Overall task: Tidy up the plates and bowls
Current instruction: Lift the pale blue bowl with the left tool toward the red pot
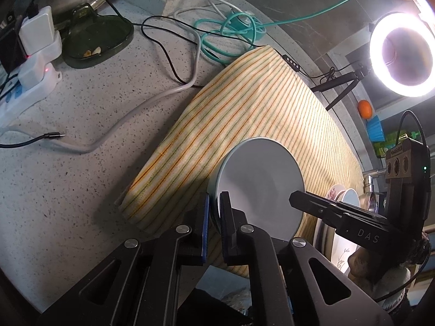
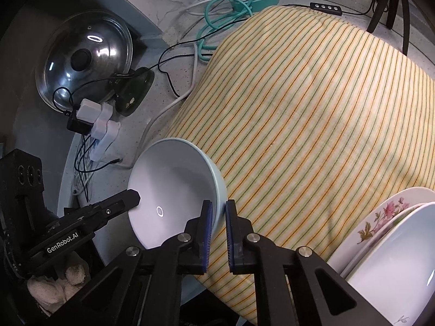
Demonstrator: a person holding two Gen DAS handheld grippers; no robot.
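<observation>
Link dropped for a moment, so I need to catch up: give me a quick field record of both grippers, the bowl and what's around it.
left gripper: shut on bowl rim
right gripper: shut on opposite rim
bowl: pale blue, empty, tilted, held over the cloth's edge
striped cloth: spread on the counter
stacked plates: on the cloth's right end, one floral
cables: loose on the counter behind the cloth
pot lid: far left

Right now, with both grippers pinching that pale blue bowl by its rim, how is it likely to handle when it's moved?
The pale blue bowl looks glazed and glossy, so its thin rim could slip between the left gripper and right gripper pads. It seems rigid ceramic, probably fragile if dropped on the stone counter. Held tilted over the striped cloth, it may swing.
</observation>
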